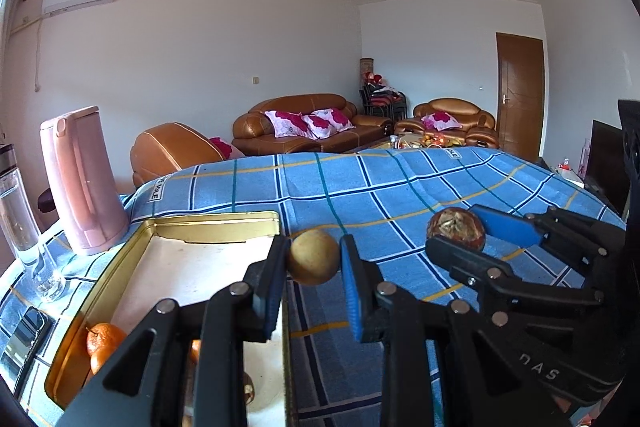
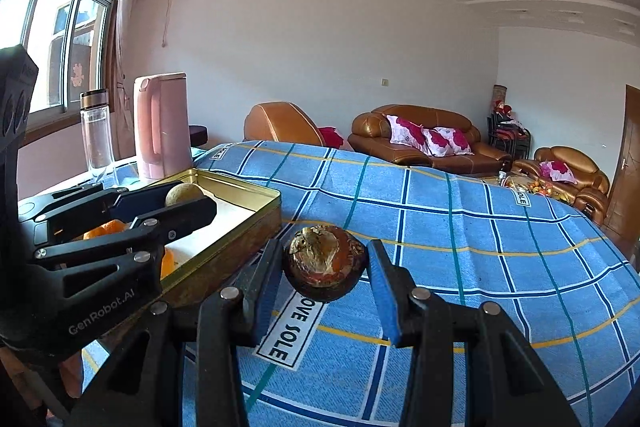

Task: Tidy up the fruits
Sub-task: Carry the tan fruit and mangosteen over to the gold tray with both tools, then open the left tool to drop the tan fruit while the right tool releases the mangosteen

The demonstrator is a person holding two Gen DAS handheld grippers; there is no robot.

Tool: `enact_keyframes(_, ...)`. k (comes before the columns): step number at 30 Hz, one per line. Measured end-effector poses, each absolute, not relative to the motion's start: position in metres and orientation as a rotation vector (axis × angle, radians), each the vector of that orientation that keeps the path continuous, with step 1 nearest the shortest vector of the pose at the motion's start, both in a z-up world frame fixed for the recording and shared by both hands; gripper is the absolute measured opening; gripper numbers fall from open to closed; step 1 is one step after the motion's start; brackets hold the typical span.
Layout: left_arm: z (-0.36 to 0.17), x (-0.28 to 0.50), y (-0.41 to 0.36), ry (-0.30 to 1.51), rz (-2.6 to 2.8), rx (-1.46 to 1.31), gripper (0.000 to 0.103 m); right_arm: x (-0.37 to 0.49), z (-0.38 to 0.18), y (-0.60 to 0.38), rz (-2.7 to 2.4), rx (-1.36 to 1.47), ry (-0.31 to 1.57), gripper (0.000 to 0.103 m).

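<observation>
My left gripper [image 1: 314, 263] is shut on a round yellow-brown fruit [image 1: 313, 262], held above the right rim of the gold tin tray [image 1: 218, 223]. It also shows in the right wrist view [image 2: 184, 195], with the fruit [image 2: 182, 193] over the tray [image 2: 256, 193]. Oranges [image 1: 102, 345] lie in the tray's near left corner. My right gripper [image 2: 326, 267] is shut on a dark brown mangosteen [image 2: 325, 263] with a dried top, held above the blue checked cloth. In the left wrist view it [image 1: 456, 229] holds the mangosteen [image 1: 456, 227] to the right of the tray.
A pink kettle [image 1: 80, 183] and a clear bottle [image 1: 18, 207] stand behind the tray at the left. A phone [image 1: 24, 335] lies at the left edge. The blue checked cloth [image 1: 400, 187] covers the table. Sofas stand beyond.
</observation>
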State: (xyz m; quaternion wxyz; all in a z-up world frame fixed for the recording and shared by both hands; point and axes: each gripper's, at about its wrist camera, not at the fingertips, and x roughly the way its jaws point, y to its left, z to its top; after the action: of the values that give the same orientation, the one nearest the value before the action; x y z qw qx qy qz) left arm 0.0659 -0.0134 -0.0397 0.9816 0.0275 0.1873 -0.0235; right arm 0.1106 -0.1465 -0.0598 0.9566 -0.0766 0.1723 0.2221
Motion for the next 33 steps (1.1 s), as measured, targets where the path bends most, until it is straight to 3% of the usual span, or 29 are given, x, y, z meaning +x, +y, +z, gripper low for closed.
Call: enact_keyframes(33,-0.050,0.032,0.085,0.460,0.149,0.011,0.028,0.081,-0.059,-0.043,0.679,-0.240,0.355,0.045)
